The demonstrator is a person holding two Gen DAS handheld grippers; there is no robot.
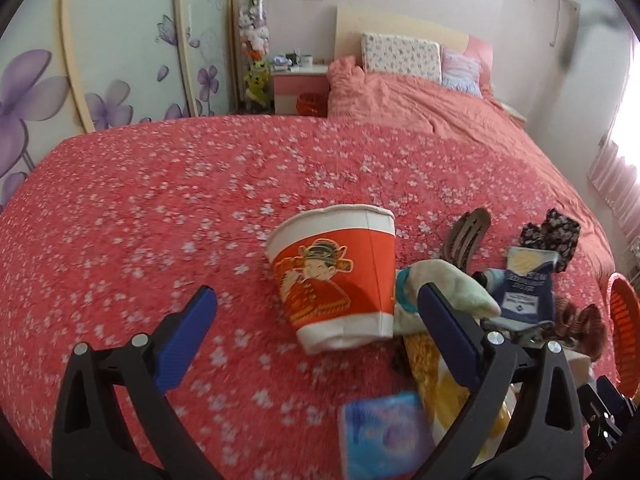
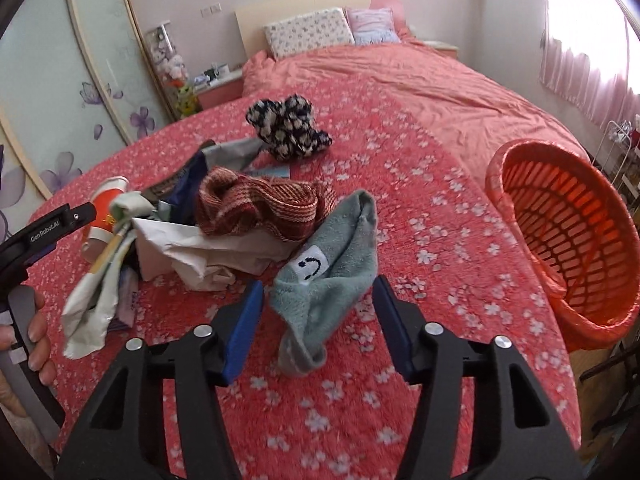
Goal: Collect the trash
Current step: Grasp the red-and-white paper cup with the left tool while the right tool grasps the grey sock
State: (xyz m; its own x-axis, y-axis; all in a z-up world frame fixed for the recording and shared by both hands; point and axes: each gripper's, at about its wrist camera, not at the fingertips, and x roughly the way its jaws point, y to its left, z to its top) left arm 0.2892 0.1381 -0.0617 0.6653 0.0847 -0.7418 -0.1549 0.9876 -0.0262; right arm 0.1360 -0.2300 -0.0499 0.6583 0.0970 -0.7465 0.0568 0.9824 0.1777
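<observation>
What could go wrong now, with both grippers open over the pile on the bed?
1. The left hand-held gripper may crush the red-and-white paper cup lying on its side.
2. The right hand-held gripper frames the grey smiley-face sock, which looks like laundry, not trash.
3. The orange plastic basket sits tilted at the bed's edge; a drop might miss.

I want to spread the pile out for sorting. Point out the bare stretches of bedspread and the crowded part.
Bare bedspread lies left of and beyond the paper cup, up to the folded quilt. A free strip also runs between the grey sock and the orange basket. It is crowded around the striped knit, crumpled paper and wrappers.
</observation>
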